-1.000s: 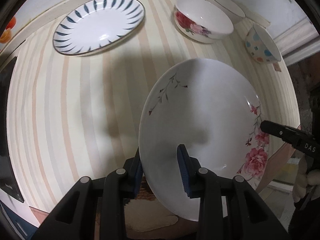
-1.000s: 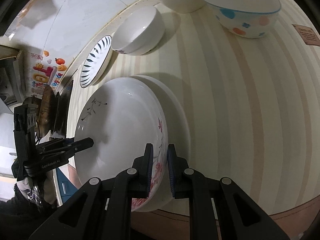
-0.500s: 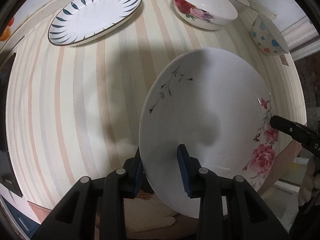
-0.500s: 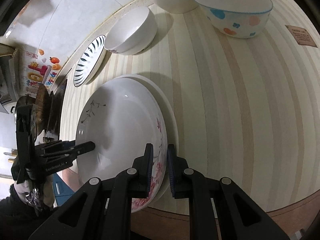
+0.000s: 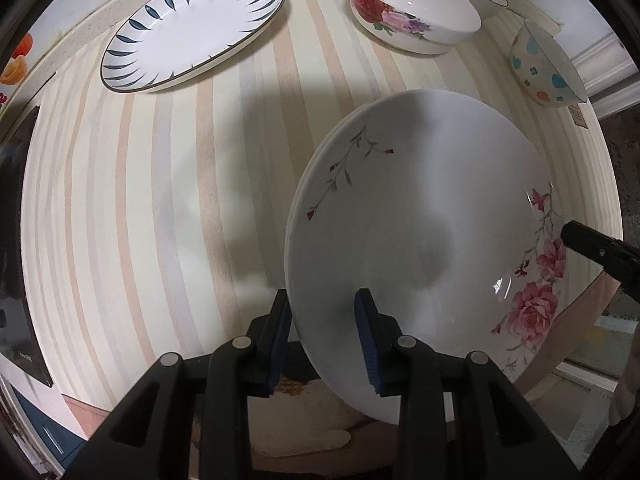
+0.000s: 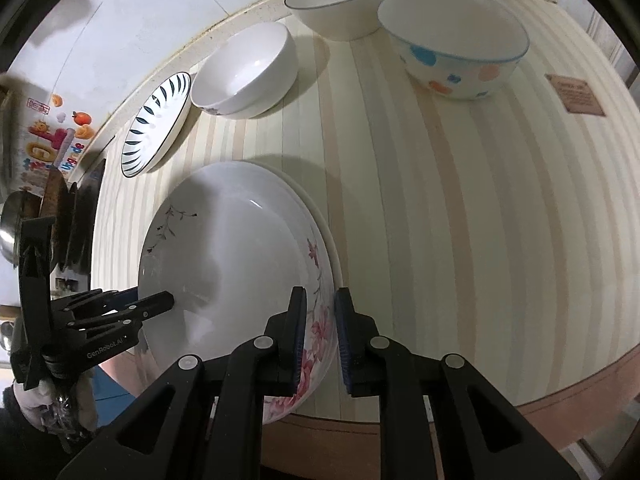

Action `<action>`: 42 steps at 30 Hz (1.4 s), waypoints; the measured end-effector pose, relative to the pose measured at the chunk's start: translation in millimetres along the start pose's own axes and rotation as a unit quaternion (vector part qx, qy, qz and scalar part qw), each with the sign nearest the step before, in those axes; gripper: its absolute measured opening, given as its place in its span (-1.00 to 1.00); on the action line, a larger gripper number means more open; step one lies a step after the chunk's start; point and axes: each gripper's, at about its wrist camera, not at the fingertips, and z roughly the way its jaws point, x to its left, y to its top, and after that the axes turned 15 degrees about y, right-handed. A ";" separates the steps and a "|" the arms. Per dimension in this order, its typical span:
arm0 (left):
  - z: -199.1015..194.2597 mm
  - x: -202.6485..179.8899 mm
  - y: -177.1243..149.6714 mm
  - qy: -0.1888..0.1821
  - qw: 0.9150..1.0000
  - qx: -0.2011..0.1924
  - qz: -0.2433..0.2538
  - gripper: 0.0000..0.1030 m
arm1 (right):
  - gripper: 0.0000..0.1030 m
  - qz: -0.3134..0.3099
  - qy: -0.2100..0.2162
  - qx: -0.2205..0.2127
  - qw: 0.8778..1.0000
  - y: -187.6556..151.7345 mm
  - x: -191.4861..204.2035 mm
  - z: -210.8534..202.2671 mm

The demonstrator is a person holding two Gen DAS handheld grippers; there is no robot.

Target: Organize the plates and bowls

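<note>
A white plate with pink roses and a thin twig print (image 5: 420, 220) (image 6: 232, 264) lies over a second white plate, whose rim (image 5: 298, 200) (image 6: 335, 240) peeks out beside it. My left gripper (image 5: 322, 320) (image 6: 148, 300) is shut on the floral plate's near rim, one pad above and one below. On the rose-printed side, my right gripper (image 6: 322, 320) (image 5: 572, 236) straddles the rim. Its jaws are opening, with the rim still between the pads.
On the striped table (image 5: 140, 200) stand a blue-leaf plate (image 5: 192, 28) (image 6: 156, 124), a rose bowl (image 5: 412, 20) (image 6: 244, 72), a dark-rimmed white bowl (image 6: 336, 4) and a dotted bowl (image 5: 548, 68) (image 6: 452, 52). The stacked plates overhang the table's front edge.
The floral plate has sunk and shifted over the plate under it, whose rim now shows close along its edge. The right jaws have widened slightly.
</note>
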 end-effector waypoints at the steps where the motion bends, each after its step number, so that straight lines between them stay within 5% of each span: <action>1: -2.4 -0.8 -0.1 0.002 1.000 -0.001 0.001 -0.42 | -0.65 -0.002 0.001 -0.003 1.000 0.3 3.2 -3.2; 7: -28.0 -4.0 1.6 0.019 1.000 -0.007 0.010 -0.42 | -0.65 -0.019 -0.037 0.013 0.999 -5.4 23.9 -15.9; 21: -116.2 6.5 -15.6 -0.025 0.999 -0.040 0.022 -0.41 | -0.65 -0.016 -0.037 0.029 0.999 -32.9 72.9 -63.4; 25: -120.4 19.3 -14.9 -0.031 0.998 -0.046 0.015 -0.41 | -0.33 -0.012 -0.027 0.042 0.999 -27.0 80.1 -65.7; 34: -74.0 113.0 56.0 -0.035 0.992 -0.037 -0.117 -0.41 | -0.16 -0.074 0.022 0.010 0.997 83.0 135.6 -20.6; 42: 20.7 195.8 140.9 -0.062 0.974 0.016 -0.218 -0.41 | -0.16 -0.066 -0.005 0.046 0.997 220.9 161.5 106.6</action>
